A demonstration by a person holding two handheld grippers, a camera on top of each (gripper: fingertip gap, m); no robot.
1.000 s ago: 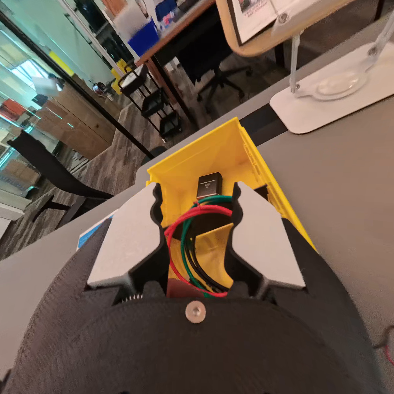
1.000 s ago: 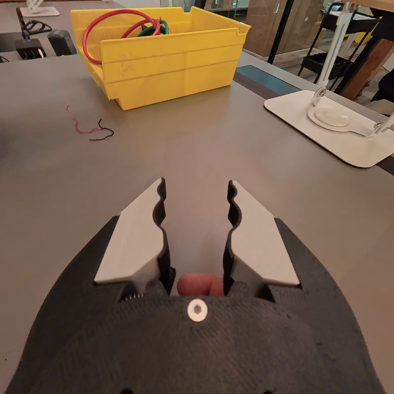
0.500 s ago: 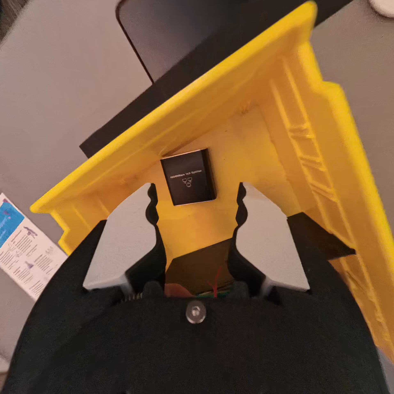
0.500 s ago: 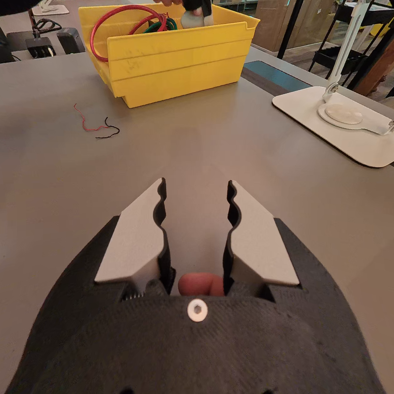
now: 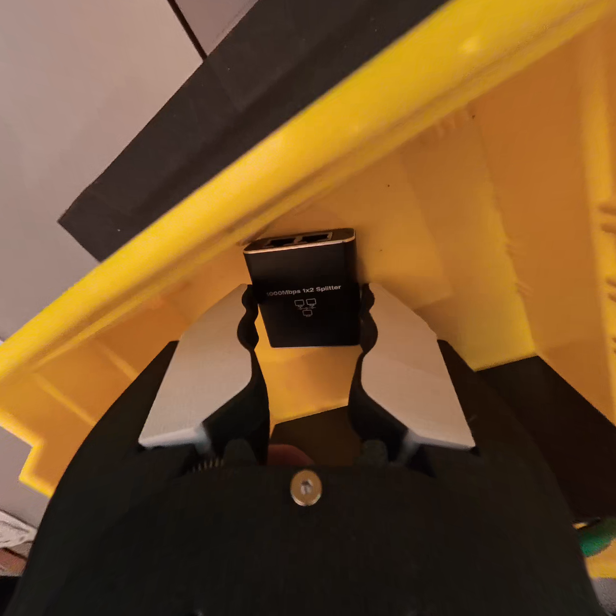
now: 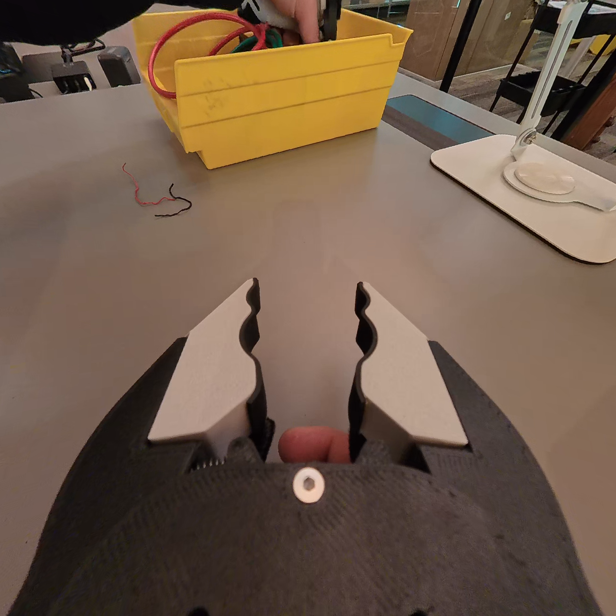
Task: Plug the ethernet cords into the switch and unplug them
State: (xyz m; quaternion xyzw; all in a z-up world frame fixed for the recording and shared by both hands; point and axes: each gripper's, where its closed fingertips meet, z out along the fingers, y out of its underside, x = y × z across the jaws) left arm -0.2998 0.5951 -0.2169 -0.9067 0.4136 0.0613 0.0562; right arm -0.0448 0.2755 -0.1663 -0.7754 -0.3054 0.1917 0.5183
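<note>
The black switch (image 5: 305, 300), a small box with two ports on its far end, is inside the yellow bin (image 5: 300, 150). My left gripper (image 5: 306, 311) reaches down into the bin and is shut on the switch, with a fingertip against each side. A green cord (image 5: 596, 540) shows at the lower right. In the right wrist view the bin (image 6: 283, 100) stands at the back of the table, with a red cord (image 6: 160, 66) and a green cord (image 6: 253, 45) looped in it. The left gripper (image 6: 328, 20) and a hand dip into it. My right gripper (image 6: 307, 290) is open and empty over the grey table.
A loose red and black wire (image 6: 156, 200) lies on the table left of the bin. A white stand base (image 6: 533, 200) sits at the right edge. Black devices (image 6: 73, 76) stand at the back left. A black strip (image 5: 200, 116) runs beyond the bin. The tips of one gripper are about 40 cm away from the tips of the other. The white stand base (image 6: 533, 200) is about equally far from each gripper, around 30 cm.
My left gripper has gone deeper into the bin, and its fingers have closed in around the switch. The right gripper has hardly moved.
</note>
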